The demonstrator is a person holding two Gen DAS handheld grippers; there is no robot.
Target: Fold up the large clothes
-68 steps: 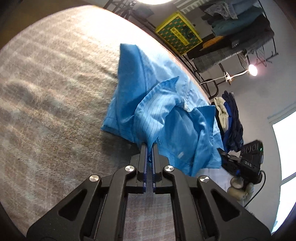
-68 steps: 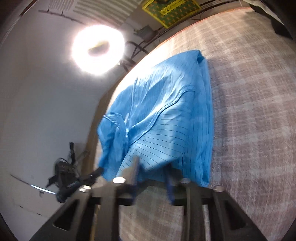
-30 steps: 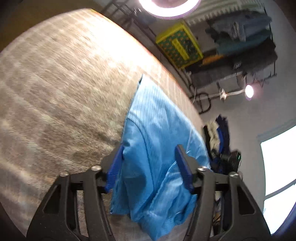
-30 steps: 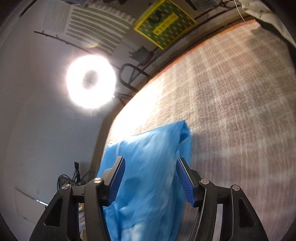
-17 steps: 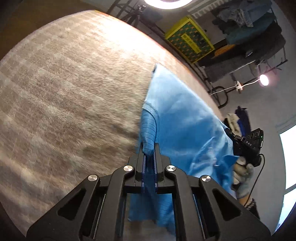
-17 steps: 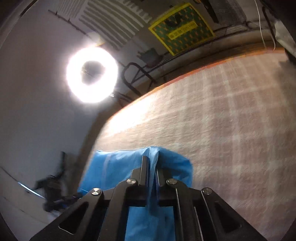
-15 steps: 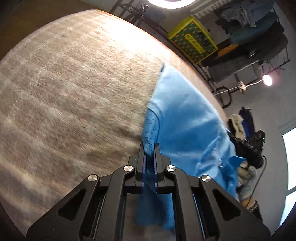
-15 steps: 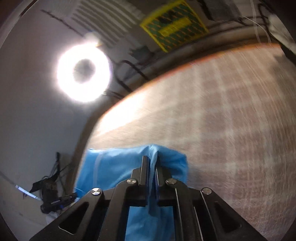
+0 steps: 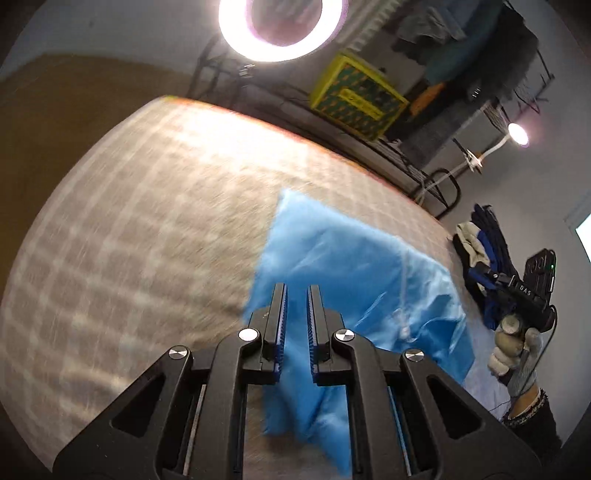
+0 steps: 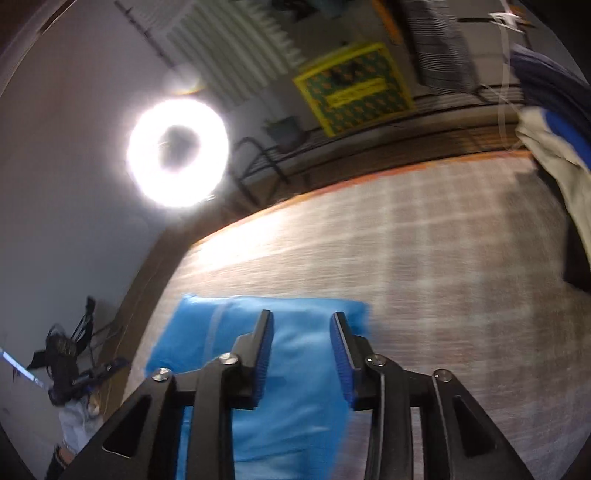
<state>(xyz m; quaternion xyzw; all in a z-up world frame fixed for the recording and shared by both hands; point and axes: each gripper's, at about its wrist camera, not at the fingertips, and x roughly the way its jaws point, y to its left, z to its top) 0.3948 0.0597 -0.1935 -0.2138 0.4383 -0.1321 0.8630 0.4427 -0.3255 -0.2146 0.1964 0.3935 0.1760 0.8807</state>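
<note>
A bright blue garment lies on the checked beige cloth surface. In the left wrist view my left gripper hovers over the garment's near edge, its jaws a narrow gap apart with nothing pinched between them. In the right wrist view the same blue garment lies below my right gripper, whose jaws stand wide apart and empty above the garment's far edge. My right gripper also shows in the left wrist view, held by a gloved hand past the garment's right side.
A ring light shines beyond the surface's far edge. A yellow patterned crate and a rack of hanging clothes stand behind. A pile of dark and white clothes lies at the right edge, also in the right wrist view.
Both grippers were shut on folds of the blue garment half a second ago. Now both have let go, the right opening wide, and the garment lies flatter.
</note>
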